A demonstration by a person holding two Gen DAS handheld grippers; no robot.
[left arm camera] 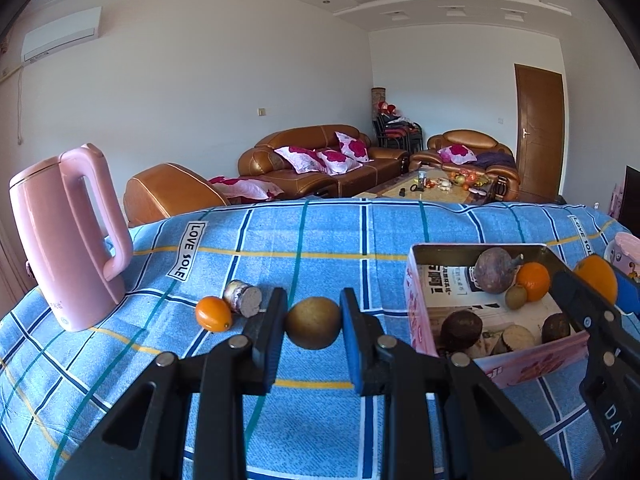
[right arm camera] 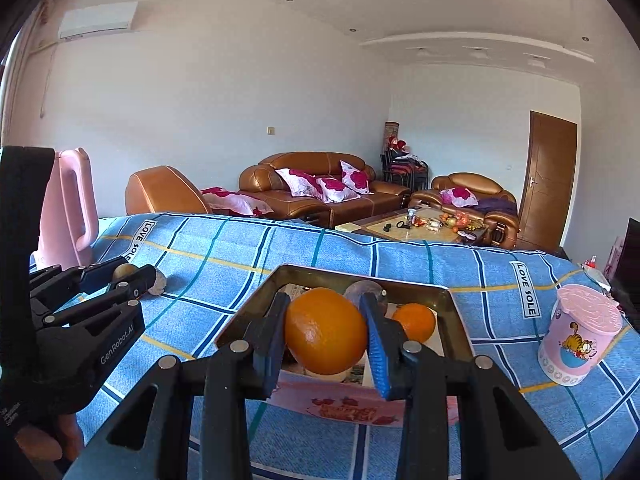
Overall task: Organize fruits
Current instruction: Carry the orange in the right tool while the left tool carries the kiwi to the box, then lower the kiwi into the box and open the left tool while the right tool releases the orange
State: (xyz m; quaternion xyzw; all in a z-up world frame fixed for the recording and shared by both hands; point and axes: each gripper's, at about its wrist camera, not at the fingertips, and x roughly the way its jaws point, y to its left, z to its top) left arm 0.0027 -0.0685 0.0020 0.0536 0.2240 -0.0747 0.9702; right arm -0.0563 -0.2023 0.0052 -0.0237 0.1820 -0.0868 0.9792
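My left gripper (left arm camera: 314, 326) is shut on a small brown round fruit (left arm camera: 313, 323), held above the blue checked cloth left of the pink tin box (left arm camera: 418, 312). My right gripper (right arm camera: 326, 330) is shut on a large orange (right arm camera: 326, 331) over the near edge of the same box (right arm camera: 256, 300). Inside the box lie a smaller orange (left arm camera: 532, 281), a purple-brown fruit (left arm camera: 494, 271), a small green-brown fruit (left arm camera: 516, 297) and dark round fruits (left arm camera: 460, 328). On the cloth, left of my left gripper, lie a small orange fruit (left arm camera: 213, 314) and a cut brown piece (left arm camera: 243, 298).
A pink kettle (left arm camera: 66, 236) stands at the left on the cloth. A pink lidded cup (right arm camera: 576, 338) with a cartoon cat stands to the right of the box. Beyond the table's far edge are brown sofas (left arm camera: 320, 160) and a low table with clutter.
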